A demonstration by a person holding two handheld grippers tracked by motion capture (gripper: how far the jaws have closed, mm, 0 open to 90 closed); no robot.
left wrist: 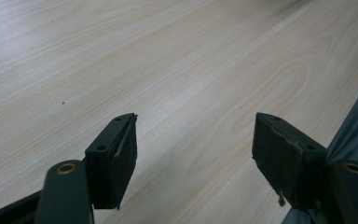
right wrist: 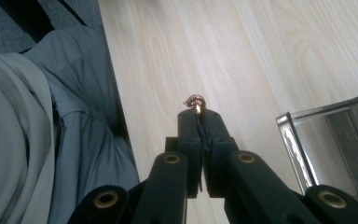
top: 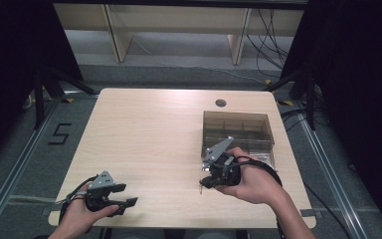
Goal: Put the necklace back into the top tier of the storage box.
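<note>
Right gripper: jaws pressed together, pinching a small copper-coloured metal piece at the very tips. The piece sticks out just past the jaw ends; its lower part is hidden between the pads, and its exact shape is too small to make out. In the high view the same piece shows as a tiny speck below the tips of the right gripper, just above the tabletop; whether it touches the wood cannot be told. The right hand wraps the gripper body from the right, with the grey three-cornered plate on top. Left gripper: jaws stand wide apart with only bare wood between the pads. In the high view the left gripper lies low at the near left corner of the table, held by the left hand, well apart from the right one. Just beyond and right of the right hand sits a clear smoky plastic organiser box with divided compartments, its near corner visible in the right gripper view. Surface: light wood-grain table, with a round cable hole near the far edge. Room: grey floor with a black "5" marking, pale wooden furniture legs behind, loose cables at the far right, dark curtains on both sides. Grey clothing of the person shows beside the table edge in the right gripper view.
</note>
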